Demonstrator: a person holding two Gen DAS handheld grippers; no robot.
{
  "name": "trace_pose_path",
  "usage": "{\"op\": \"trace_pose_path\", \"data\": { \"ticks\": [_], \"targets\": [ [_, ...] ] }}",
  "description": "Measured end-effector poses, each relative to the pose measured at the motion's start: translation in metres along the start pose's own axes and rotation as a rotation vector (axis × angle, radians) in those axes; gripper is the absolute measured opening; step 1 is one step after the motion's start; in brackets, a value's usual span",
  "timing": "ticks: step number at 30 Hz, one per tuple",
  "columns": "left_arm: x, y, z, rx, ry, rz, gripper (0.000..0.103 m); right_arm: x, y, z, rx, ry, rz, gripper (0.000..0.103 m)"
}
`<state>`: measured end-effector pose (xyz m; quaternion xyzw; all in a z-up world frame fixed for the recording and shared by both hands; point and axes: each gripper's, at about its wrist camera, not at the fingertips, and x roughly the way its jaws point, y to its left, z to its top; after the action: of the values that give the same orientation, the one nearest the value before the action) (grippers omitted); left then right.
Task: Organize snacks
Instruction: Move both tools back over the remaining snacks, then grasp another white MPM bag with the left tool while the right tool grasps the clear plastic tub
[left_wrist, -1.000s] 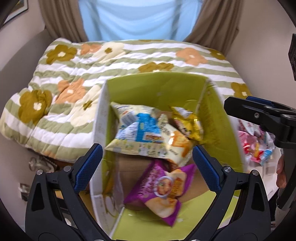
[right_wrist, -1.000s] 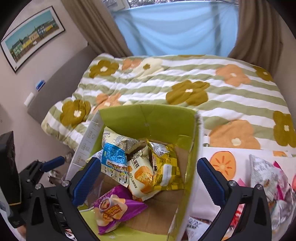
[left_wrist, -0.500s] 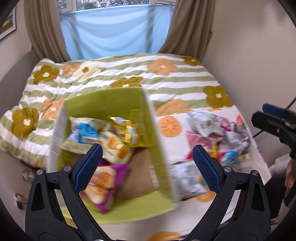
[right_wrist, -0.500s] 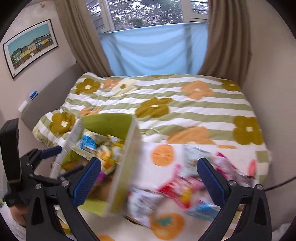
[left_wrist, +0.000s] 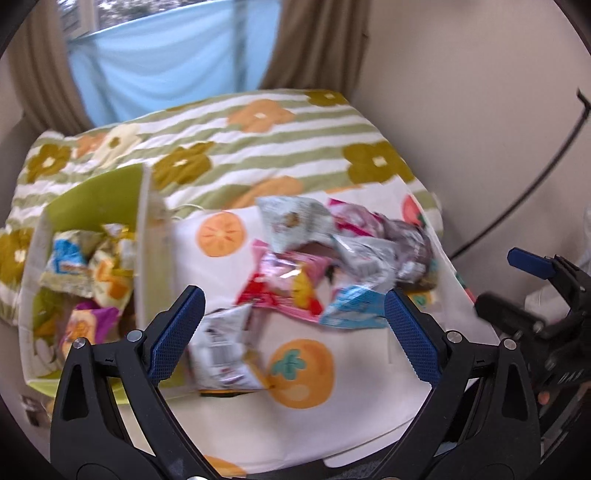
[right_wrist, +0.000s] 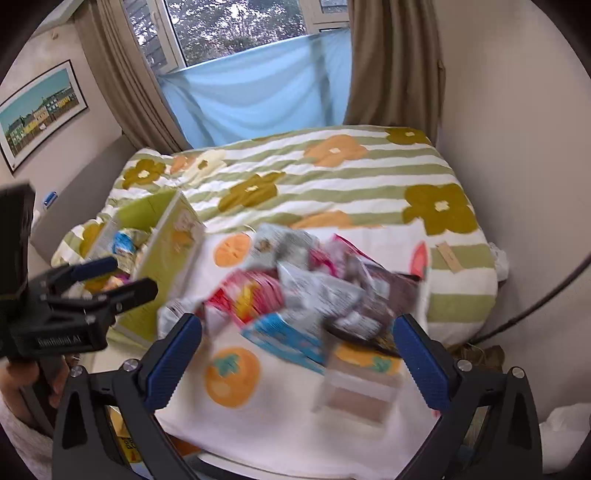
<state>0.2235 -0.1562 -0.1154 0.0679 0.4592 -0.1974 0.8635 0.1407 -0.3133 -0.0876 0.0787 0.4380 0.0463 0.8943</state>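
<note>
A green cardboard box (left_wrist: 92, 192) stands at the left with several snack packets (left_wrist: 85, 269) inside. To its right, a pile of loose snack packets (left_wrist: 332, 251) lies on a white cloth with orange fruit print (left_wrist: 295, 369). My left gripper (left_wrist: 291, 306) hovers open above the pile's near edge. A white packet (left_wrist: 221, 350) lies under its left finger and a pink and red packet (left_wrist: 284, 284) beyond. My right gripper (right_wrist: 297, 332) is open over the pile (right_wrist: 314, 288), above a blue packet (right_wrist: 288, 336). Neither holds anything. Each shows in the other's view: the right gripper (left_wrist: 502, 284), the left gripper (right_wrist: 129, 277).
The cloth lies on a bed with a green-striped flower quilt (right_wrist: 332, 177). A wall and a black cable (left_wrist: 535, 177) close off the right side. A blurred clear small box (right_wrist: 358, 387) sits at the cloth's near edge. A person's hand (right_wrist: 22, 373) holds the left gripper.
Both grippers have swept right, from above the green box to above the loose pile. The box now sits at the left of both views. Both jaws stayed wide.
</note>
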Motion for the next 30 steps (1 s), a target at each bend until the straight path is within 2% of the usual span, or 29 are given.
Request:
{"op": "trace_pose_path", "data": {
  "ticks": [6,13,17,24,29,30],
  "targets": [
    [0.036,-0.035,0.009,0.083,0.061,-0.074,0.097,0.015,-0.028,-0.034,0.064,0.086,-0.065,0.103],
    [0.092,-0.066,0.008,0.174,0.149,-0.128,0.097,0.039,-0.040,-0.071,0.166,0.122,-0.141,0.103],
    [0.127,-0.076,0.004,0.206,0.194,-0.125,0.097,0.056,-0.039,-0.086,0.223,0.142,-0.190,0.103],
    [0.170,-0.085,-0.004,0.270,0.236,-0.099,0.097,0.087,-0.035,-0.098,0.230,0.163,-0.281,0.103],
    [0.185,-0.084,-0.003,0.281,0.265,-0.103,0.086,0.100,-0.036,-0.102,0.241,0.180,-0.287,0.103],
    [0.186,-0.084,-0.003,0.276,0.267,-0.112,0.081,0.102,-0.037,-0.103,0.246,0.184,-0.286,0.103]
  ]
}}
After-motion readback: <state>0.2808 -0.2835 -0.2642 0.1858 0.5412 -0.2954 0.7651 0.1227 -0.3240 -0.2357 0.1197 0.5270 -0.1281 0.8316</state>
